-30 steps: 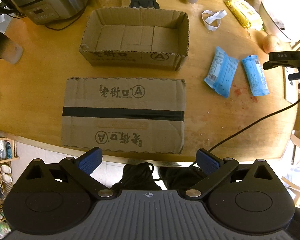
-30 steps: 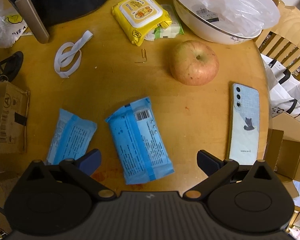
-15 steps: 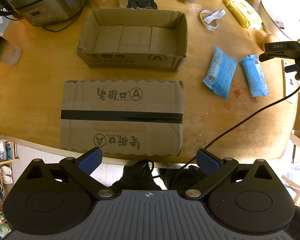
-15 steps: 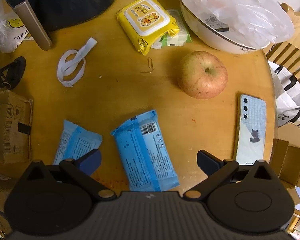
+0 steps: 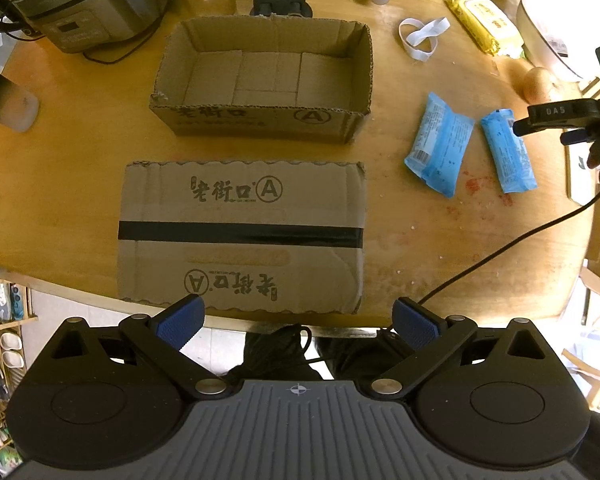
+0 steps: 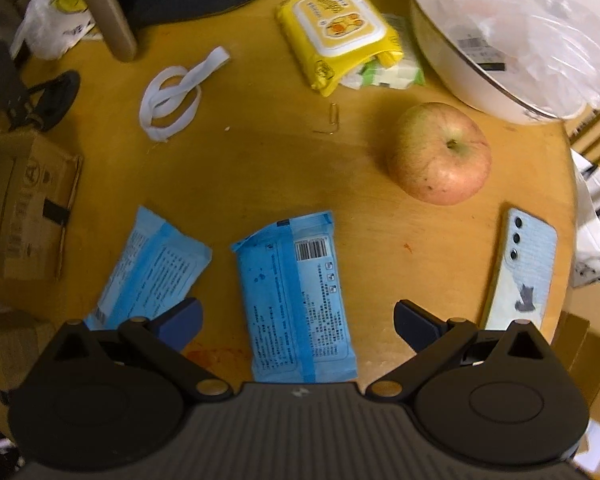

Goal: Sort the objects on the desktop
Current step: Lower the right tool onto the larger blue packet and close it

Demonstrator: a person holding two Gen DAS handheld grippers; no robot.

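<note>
Both cardboard boxes ahead of the wide-open left gripper (image 5: 298, 322) read "老街口 A": the open-top brown box (image 5: 266, 80) and the flattened taped one (image 5: 242, 236). The right gripper (image 6: 298, 320), also open, holds nothing, with a blue barcoded wipes packet (image 6: 296, 300) between its fingers.

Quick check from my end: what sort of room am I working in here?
Probably a home dining or kitchen area: a rice cooker sits on the wooden table, with an apple, and a wooden chair alongside.

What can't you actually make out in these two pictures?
- Bowl contents: right view, a plastic bag covers them.
- Blue packet near end: right view, the gripper's body hides it.
- Packet print: too small to read.
- Apple: left view, tiny at the edge.
</note>
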